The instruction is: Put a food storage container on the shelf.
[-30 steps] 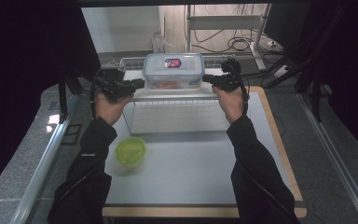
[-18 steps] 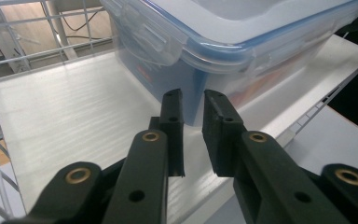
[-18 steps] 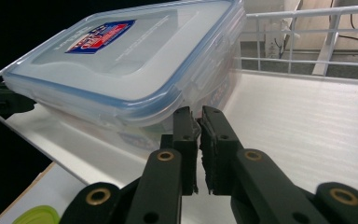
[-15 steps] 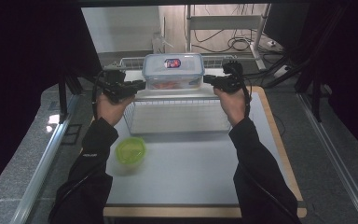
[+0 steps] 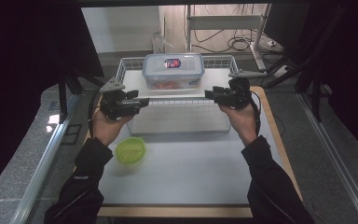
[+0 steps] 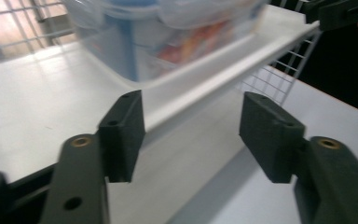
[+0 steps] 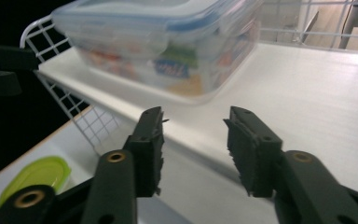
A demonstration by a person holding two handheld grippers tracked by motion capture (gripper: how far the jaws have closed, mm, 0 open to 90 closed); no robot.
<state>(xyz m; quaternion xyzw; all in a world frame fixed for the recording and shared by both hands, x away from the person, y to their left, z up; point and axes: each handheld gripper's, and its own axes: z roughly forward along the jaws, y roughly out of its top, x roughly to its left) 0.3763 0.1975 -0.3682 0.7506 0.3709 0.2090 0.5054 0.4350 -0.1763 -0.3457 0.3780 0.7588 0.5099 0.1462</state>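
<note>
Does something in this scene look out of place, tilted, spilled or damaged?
Nothing stands out. The clear container sits level and closed on the white tray of the wire basket. The green lid lies flat on the table. No spill shows.

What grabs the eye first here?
The clear box with a blue-trimmed lid, on a white tray atop the wire basket at the table's far middle. The left hand-held gripper and right hand-held gripper flank it, jaws open. A green lid lies near left.
</note>
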